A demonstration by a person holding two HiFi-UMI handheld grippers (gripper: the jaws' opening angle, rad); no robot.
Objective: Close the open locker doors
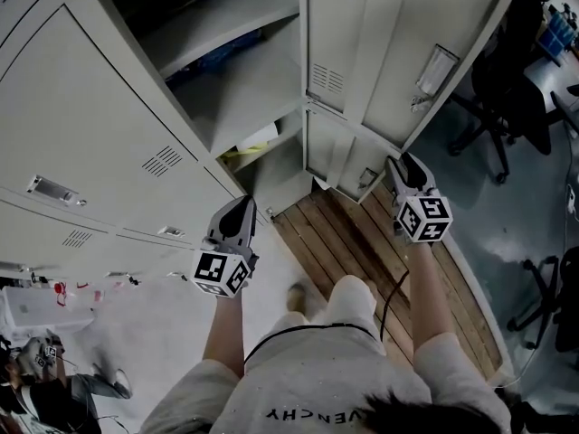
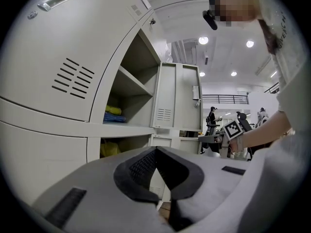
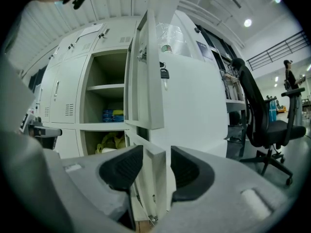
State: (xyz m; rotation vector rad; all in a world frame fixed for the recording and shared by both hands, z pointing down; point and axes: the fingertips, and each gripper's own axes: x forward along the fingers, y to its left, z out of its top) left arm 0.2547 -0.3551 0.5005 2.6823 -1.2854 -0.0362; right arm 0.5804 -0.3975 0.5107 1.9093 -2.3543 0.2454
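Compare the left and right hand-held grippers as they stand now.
The left hand-held gripper has its jaw tips together with nothing between. The right hand-held gripper has its jaws apart, with the edge of the lower open door in the gap. The left is in front of a closed door; the right is at that open door. Both point toward the lockers.

Left tool jaws together; right tool jaws apart.
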